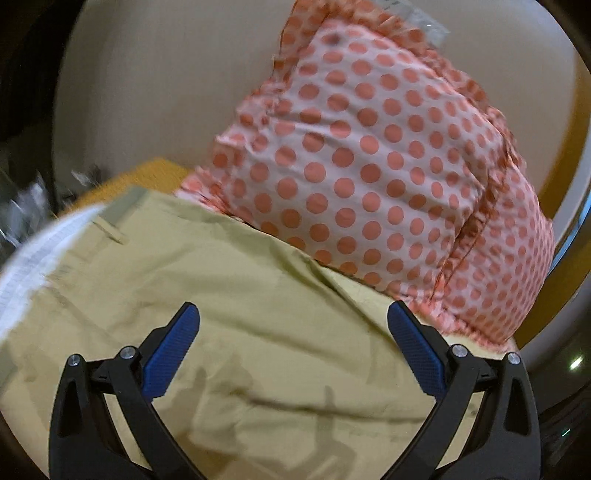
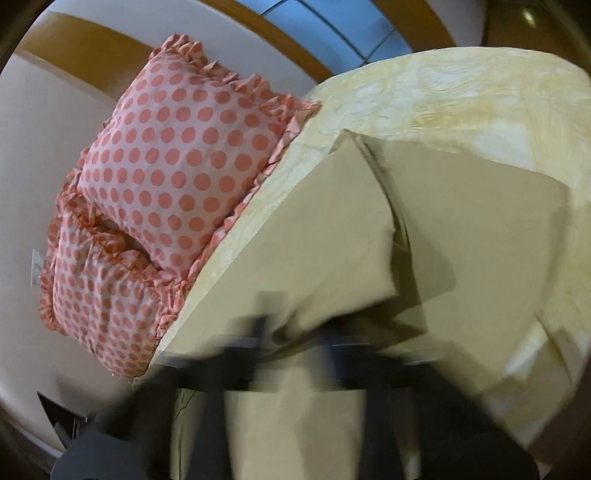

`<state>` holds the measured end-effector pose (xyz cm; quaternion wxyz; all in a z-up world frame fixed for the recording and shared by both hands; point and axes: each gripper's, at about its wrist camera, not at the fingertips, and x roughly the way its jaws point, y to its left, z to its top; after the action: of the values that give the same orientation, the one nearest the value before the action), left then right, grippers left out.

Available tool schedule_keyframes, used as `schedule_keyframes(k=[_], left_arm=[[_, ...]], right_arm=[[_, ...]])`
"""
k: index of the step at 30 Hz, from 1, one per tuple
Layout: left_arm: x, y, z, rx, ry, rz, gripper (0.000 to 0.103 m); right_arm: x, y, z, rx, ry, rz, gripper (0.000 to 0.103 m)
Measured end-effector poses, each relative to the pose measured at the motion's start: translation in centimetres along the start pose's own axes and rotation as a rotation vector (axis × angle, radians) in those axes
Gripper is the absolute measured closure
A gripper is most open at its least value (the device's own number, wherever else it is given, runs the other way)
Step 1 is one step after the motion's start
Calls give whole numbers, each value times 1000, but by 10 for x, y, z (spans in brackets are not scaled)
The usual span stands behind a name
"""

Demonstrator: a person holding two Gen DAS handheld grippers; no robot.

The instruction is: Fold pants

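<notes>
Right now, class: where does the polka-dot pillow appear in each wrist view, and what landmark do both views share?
Left wrist: polka-dot pillow fills the upper right, beyond the khaki pants.
Right wrist: polka-dot pillow sits at the left, beside the pants.
Shared landmark: the pillow's ruffled edge against the cream wall.

A bed with a pale yellow crinkled cover (image 2: 461, 96) stands against a cream wall (image 1: 166, 85). Two frilled, pink polka-dot pillows (image 2: 184, 155) lean at its head. A brown wooden band (image 2: 92, 51) crosses the wall, and a blue-paned window (image 2: 332, 22) sits above.
</notes>
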<state>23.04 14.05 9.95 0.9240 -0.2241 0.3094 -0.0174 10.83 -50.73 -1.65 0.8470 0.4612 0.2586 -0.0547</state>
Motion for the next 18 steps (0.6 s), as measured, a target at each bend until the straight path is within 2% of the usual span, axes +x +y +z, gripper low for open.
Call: schedule_keyframes(k=[3,4,8,10,12,14,16,18], left_arm=[[48,0,14,-65,100,-14,4],[57,-1,15,-78,122,-9,6],[119,-4,22,-122,258,34,28],[135,-3,23,-129,283,65,40],[149,2,22,-133,314,78,95],[144,10,15,-147,335,70,98],[115,9,7,-94,285,56,99],[62,10,-7,-67,196,13,99]], right_arm=[[-9,-7,8,42,-63,107,101],[-11,-7,9,39,-73,119,101],[-23,-5,22,29,-116,184,101],[-26,-4,27,25,-129,197,101],[-25,-4,31,16,-132,197,101],[-24,-6,32,15,-132,198,101],[-27,-7,34,3,-144,191,101],[-34,-9,36,-4,-167,174,101]])
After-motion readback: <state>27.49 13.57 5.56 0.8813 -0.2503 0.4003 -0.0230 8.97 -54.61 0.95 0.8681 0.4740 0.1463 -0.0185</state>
